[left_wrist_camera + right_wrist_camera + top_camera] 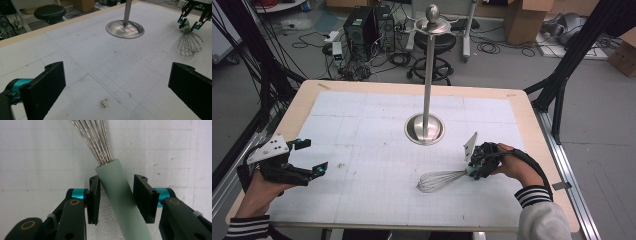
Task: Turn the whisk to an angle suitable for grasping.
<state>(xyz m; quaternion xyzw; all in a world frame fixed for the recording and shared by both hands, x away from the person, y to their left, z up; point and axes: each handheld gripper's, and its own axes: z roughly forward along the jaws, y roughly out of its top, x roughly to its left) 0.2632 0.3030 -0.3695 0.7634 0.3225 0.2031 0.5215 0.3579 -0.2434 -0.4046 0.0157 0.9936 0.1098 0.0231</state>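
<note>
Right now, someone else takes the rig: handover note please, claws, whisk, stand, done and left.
Right claw: down at the whisk, pads either side of its pale green handle; the left pad touches it, a slight gap shows at the right pad, so no firm grip yet.
Left claw: wide open, holding nothing, at the mat's left edge.
Whisk lies flat on the white mat, wires pointing left in the high view.
Steel stand: upright at mid table, hooks at its top bare.
Done: claw placed around the handle.
Left: probably clamp, lift, hang on the stand.

whisk (439,180) before stand (426,129)
</note>
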